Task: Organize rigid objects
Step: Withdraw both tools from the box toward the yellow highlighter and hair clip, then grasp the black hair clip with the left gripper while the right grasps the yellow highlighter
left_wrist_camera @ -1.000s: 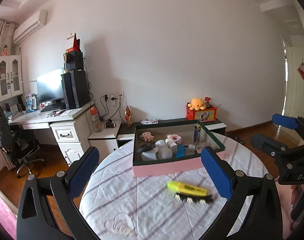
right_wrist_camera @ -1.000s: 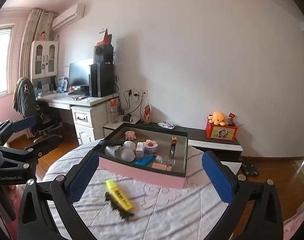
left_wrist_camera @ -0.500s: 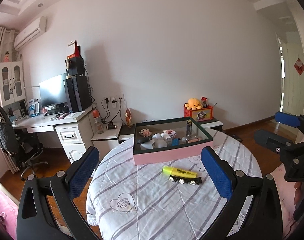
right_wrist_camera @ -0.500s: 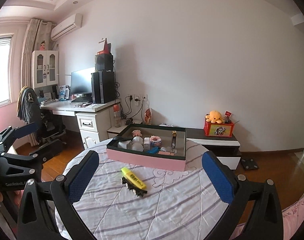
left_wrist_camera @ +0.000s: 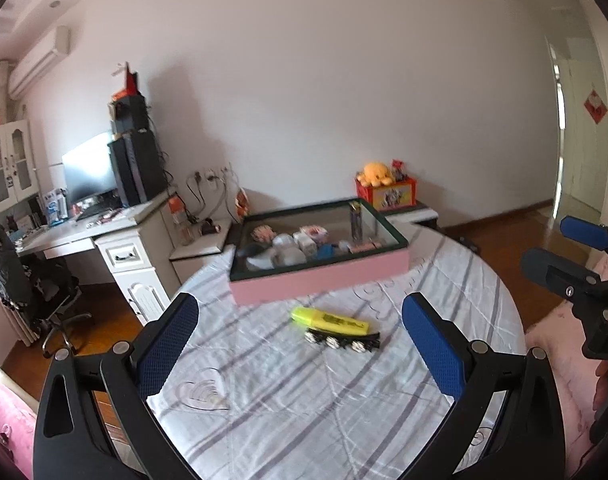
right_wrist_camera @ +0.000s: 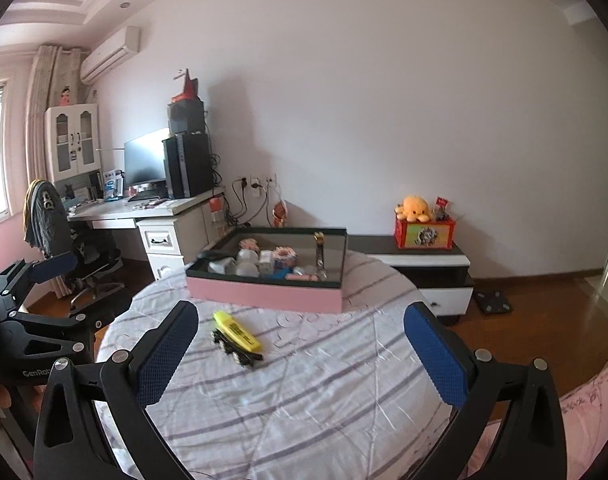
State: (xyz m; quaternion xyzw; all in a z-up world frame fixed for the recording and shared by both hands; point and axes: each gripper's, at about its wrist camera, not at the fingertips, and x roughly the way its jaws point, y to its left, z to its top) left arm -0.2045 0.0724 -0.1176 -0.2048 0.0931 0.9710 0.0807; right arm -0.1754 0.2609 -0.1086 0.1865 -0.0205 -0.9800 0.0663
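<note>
Left gripper (left_wrist_camera: 299, 346) spread wide, empty; yellow highlighter (left_wrist_camera: 328, 319) lies centre frame between its pads, touching black toy train (left_wrist_camera: 342, 340), on striped tablecloth (left_wrist_camera: 304, 400). Pink tray (left_wrist_camera: 320, 276) of small items sits just above. Right gripper (right_wrist_camera: 299, 354) also wide, empty; highlighter left of centre there. "GenRob" readable lower left; highlighter label illegible
</note>
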